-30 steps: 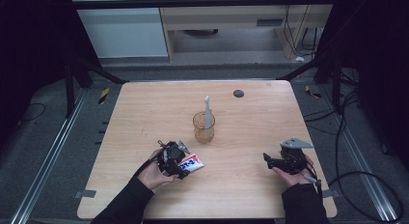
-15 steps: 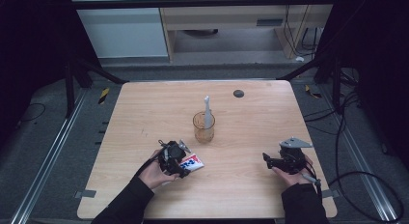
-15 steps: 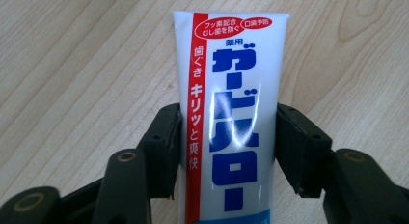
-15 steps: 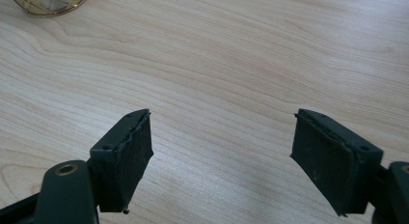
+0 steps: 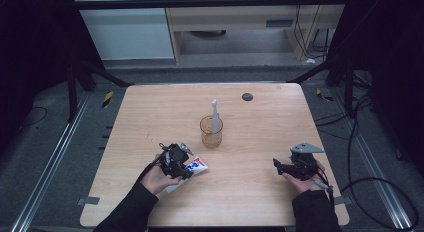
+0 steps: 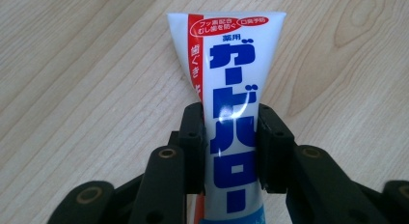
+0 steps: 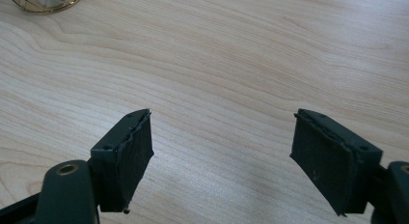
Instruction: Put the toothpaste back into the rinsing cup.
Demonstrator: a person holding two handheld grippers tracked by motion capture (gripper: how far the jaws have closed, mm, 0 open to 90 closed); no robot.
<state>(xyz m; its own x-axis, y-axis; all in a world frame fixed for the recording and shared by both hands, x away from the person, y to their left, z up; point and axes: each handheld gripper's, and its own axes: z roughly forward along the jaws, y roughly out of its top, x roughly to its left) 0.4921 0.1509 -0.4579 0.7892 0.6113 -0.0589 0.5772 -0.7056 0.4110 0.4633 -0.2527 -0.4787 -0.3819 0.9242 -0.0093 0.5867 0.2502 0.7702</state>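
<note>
1. The left gripper (image 6: 230,147) is clamping a toothpaste tube (image 6: 230,89) mid-body, at the wooden table's (image 5: 260,202) seven o'clock.
2. The right gripper (image 7: 222,156) is idling with jaws apart at four o'clock.
3. The grip should be staying centred, since the tube is soft and likely squeezable; the amber cup (image 5: 211,133) holding a toothbrush (image 5: 215,114) is waiting at centre.

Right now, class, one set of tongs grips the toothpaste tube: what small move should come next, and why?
Probably lift the tube slightly off the table. The left tongs are shut on its sides, so the grip looks ready, while the right tongs rest open and empty. The cup stands just beyond.
</note>
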